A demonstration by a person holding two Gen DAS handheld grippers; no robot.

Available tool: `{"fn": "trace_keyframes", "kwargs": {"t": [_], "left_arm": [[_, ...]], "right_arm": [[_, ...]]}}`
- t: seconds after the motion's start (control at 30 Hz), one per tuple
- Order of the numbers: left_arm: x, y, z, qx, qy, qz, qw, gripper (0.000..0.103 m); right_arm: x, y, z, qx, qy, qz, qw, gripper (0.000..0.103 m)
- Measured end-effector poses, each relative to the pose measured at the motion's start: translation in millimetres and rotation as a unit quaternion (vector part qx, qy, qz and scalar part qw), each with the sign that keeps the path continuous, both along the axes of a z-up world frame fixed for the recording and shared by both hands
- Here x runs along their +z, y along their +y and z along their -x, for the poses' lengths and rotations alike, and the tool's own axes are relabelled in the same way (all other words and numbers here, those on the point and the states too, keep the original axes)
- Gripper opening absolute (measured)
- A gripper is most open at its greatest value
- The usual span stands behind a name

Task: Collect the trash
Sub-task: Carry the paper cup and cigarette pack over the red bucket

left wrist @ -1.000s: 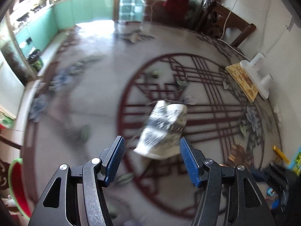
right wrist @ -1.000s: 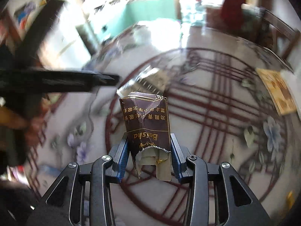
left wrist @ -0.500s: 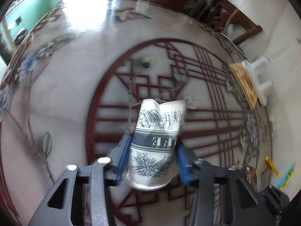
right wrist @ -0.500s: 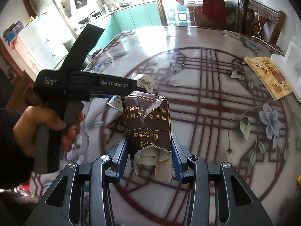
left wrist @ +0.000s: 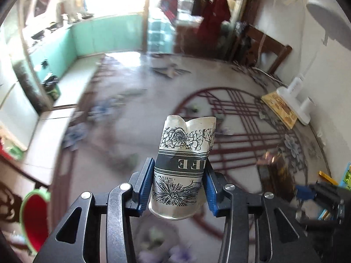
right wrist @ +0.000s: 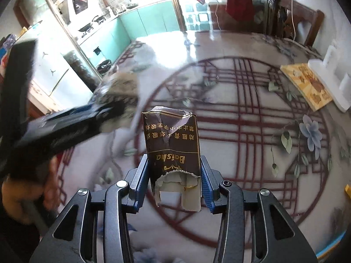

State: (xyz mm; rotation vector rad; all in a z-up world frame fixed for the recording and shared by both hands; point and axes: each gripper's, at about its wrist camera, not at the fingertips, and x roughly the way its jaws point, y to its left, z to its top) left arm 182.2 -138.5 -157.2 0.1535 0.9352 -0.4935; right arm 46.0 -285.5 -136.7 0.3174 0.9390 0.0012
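The left gripper [left wrist: 178, 186] is clamped on a crushed paper cup [left wrist: 183, 168], its blue pads pressing the cup's sides at about mid-height. The cup is white with black flower prints and a dark band of upside-down letters; its rim end is dented and points away from the camera, while its base sits nearest the lens. It hangs clear above the bench [left wrist: 241, 230], a glossy pale surface painted with a dark red lattice circle and blue flowers.

The right gripper [right wrist: 173, 186] is closed on a torn cigarette pack [right wrist: 172, 151], dark brown with gold lettering (it reads upside down from this view). Its pads squeeze the pack's lower part, where the ripped paper shows a pale lining, and the pack stands roughly upright between the fingers, also off the bench [right wrist: 252, 153].

In the right wrist view the left gripper [right wrist: 118, 100] appears as a blurred black shape at the left, the paper cup [right wrist: 119, 89] a smear at its tip, with a hand [right wrist: 26, 188] around its handle.

At the far right edge of the bench lies a yellow printed card [left wrist: 279, 108], and a white lamp base [left wrist: 294, 107] stands just beside it against the wall. A red basin [left wrist: 35, 219] with a green rim sits low at the left, below the bench.
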Motion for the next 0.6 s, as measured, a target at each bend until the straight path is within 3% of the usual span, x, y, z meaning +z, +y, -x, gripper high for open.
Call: {"fn": "trace_keyframes", "kwargs": {"t": [0.27, 0.6], "left_arm": [[23.1, 85.3, 35.3, 0.071, -0.008, 0.007, 0.9974, 0.041], [24.5, 168.5, 63.2, 0.124, -0.002, 0.012, 0.9922, 0.041]], "right_arm": [[27.5, 43.1, 6.5, 0.013, -0.016, 0.025, 0.999, 0.043], [37.4, 107.0, 9.2, 0.054, -0.023, 0.046, 0.997, 0.043]]}}
